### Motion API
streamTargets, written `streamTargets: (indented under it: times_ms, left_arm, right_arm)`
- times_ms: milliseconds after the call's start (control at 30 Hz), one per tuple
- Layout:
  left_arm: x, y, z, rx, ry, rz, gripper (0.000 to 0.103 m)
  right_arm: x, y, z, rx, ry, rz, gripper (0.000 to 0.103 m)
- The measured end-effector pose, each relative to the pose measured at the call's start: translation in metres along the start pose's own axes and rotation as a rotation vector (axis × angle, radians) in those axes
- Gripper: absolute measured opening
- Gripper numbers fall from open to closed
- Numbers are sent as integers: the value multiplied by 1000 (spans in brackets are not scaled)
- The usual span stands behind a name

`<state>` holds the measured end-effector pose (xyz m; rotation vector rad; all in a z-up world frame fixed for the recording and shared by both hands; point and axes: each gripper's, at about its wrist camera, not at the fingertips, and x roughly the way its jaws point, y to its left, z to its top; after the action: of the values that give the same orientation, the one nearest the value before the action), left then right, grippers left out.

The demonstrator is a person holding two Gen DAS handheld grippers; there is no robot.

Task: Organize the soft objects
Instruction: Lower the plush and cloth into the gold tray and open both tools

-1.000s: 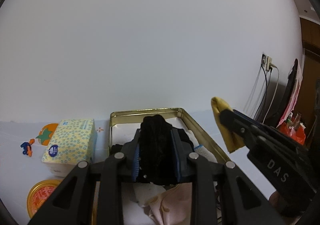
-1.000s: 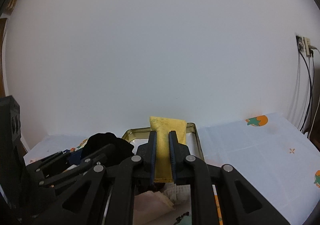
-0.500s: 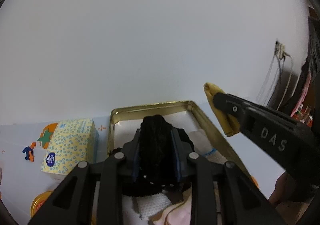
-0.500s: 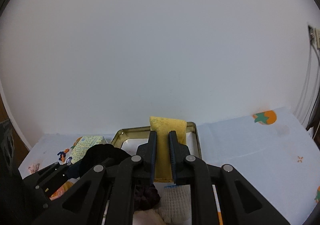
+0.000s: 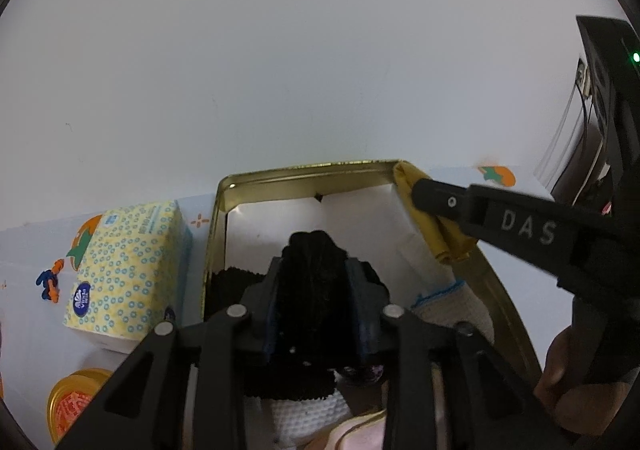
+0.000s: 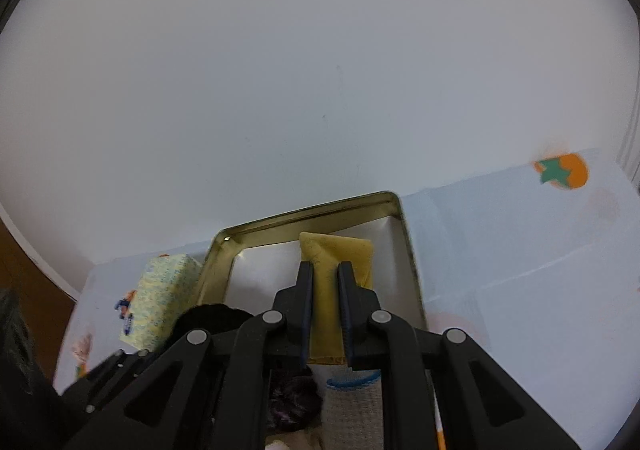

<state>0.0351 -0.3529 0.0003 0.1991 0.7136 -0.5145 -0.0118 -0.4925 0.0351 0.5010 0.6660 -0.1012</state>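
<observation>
A white wall fills the far half of both views, and below it a pale tablecloth (image 6: 520, 250) printed with orange fruit covers the table. On it sits a gold metal tin (image 5: 304, 174), long side running near to far, its far half bare white inside.

The black knitted cloth (image 5: 312, 290) sits between the fingers of the left gripper (image 5: 314, 274), over the near-left part of the tin and directly above its floor. Those jaws are opening, and the cloth fills the gap between them, so whether the pads press on it I cannot tell. The right gripper (image 6: 324, 270) is clenched on a folded yellow cloth (image 6: 336, 250), its long axis pointing toward the far wall, held over the far-right part of the tin close to the right rim. I judge both cloths only need to go down into the bare far half; the right hand is nearer to that space.

A white waffle cloth with a blue edge (image 5: 452, 306) and a pink cloth (image 5: 356, 434) already crowd the near end. Left of the tin stands a yellow tissue pack (image 5: 124, 270), with an orange-lidded jar (image 5: 76, 398) nearer; neither blocks the drop.
</observation>
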Motion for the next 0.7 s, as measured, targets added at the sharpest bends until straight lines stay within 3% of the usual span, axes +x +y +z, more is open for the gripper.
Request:
streamTargets:
  times_ms: [67, 133, 167, 267, 400, 567, 700]
  left_arm:
    - [2, -2, -2, 15, 7, 9, 68]
    - [0, -2, -2, 21, 2, 17, 93]
    - [-5, -1, -2, 22, -18, 19, 102]
    - [-20, 1, -3, 25, -77, 29, 103]
    - [-31, 3, -13, 29, -92, 28, 103]
    - [-50, 7, -32, 23, -139, 2, 103]
    - [-64, 9, -48, 35, -212, 29, 103]
  right_arm:
    - [4, -7, 1, 47, 22, 33, 30]
    - [4, -15, 1, 115, 44, 92, 81]
    - [-1, -20, 0, 155, 22, 135, 85]
    - [-20, -29, -4, 212, -34, 226, 85]
    - [-47, -35, -16, 245, -103, 257, 85]
    - [-87, -31, -47, 219, -250, 198, 85]
    - [-113, -21, -77, 149, -373, 93, 85]
